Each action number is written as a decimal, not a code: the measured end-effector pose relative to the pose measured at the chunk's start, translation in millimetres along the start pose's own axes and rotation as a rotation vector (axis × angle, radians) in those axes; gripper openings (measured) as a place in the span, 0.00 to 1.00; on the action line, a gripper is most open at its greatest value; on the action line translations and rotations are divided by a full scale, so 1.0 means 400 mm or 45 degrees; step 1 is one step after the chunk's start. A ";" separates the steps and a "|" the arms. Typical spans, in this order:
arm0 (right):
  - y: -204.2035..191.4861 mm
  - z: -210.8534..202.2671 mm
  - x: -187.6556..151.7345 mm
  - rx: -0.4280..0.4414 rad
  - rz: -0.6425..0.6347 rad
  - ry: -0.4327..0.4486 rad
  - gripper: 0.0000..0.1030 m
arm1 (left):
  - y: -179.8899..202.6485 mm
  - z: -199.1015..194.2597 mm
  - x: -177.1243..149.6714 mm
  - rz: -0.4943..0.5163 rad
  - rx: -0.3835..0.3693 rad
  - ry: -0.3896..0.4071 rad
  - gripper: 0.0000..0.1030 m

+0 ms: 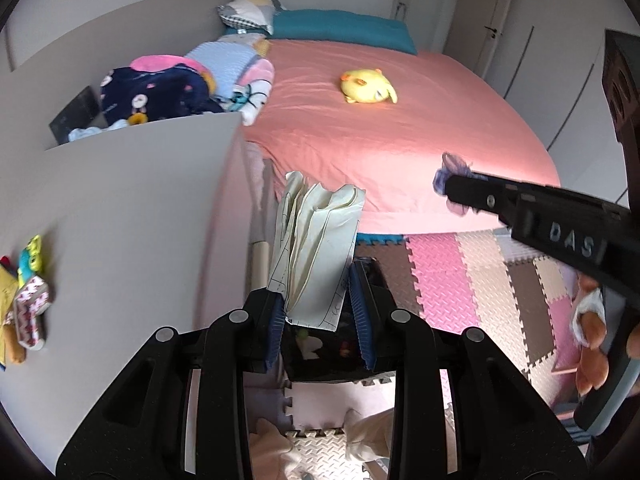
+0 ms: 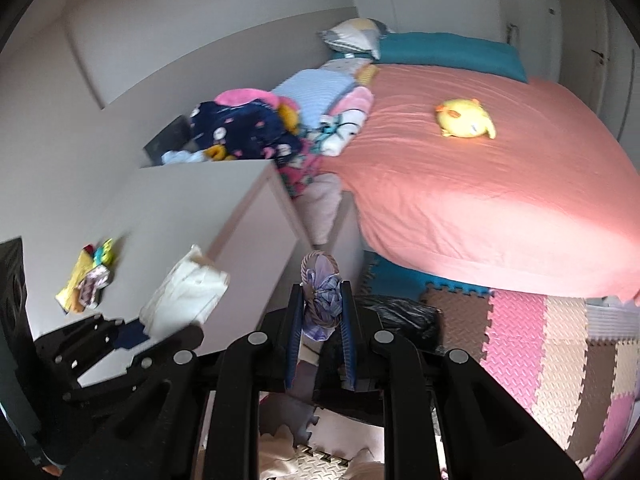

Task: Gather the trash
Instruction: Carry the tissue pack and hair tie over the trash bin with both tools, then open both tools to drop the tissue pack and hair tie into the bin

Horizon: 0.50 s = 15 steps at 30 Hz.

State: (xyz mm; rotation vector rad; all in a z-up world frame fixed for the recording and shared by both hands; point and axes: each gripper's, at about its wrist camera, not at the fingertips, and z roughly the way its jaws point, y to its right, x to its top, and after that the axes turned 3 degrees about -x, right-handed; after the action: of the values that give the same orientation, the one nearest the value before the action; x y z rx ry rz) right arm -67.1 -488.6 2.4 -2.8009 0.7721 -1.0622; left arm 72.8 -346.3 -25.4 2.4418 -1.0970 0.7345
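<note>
Left gripper (image 1: 318, 312) clamps paper (image 1: 316, 240) | right gripper (image 2: 320, 336) clamps purple wad (image 2: 322, 300)

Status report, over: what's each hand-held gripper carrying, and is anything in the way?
Left hand-held gripper shut on crumpled paper. Right hand-held gripper shut on purple wrapper. Black trash bag just ahead on floor mat; nothing in the way.

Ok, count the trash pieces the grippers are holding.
2: crumpled paper in the left gripper, purple wrapper in the right gripper. More may be hidden elsewhere.
</note>
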 end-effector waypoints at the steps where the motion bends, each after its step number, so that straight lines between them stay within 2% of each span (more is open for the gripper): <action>1: 0.010 0.004 0.003 -0.005 0.008 -0.002 0.19 | 0.007 0.009 0.002 0.003 -0.007 -0.008 0.29; 8: 0.060 0.040 0.018 -0.041 0.041 -0.025 0.19 | 0.023 0.075 0.016 0.004 -0.033 -0.069 0.29; 11: 0.067 0.062 0.029 -0.052 0.041 -0.034 0.19 | 0.024 0.097 0.021 -0.001 -0.040 -0.089 0.33; 12: 0.068 0.070 0.034 -0.057 0.034 -0.041 0.25 | 0.026 0.103 0.024 0.005 -0.047 -0.094 0.42; 13: 0.066 0.075 0.040 -0.068 0.031 -0.043 0.42 | 0.030 0.109 0.027 0.018 -0.047 -0.101 0.69; 14: 0.064 0.080 0.050 -0.109 0.030 -0.024 0.51 | 0.035 0.111 0.030 0.034 -0.033 -0.096 0.84; 15: 0.065 0.080 0.057 -0.148 0.026 -0.003 0.66 | 0.040 0.108 0.031 0.052 -0.017 -0.075 0.94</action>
State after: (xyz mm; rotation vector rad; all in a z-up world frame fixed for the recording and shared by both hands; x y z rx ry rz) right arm -43.4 -526.0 -13.8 -2.8818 0.8880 -1.0437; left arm 80.7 -385.9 -50.9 2.4505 -1.1731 0.6693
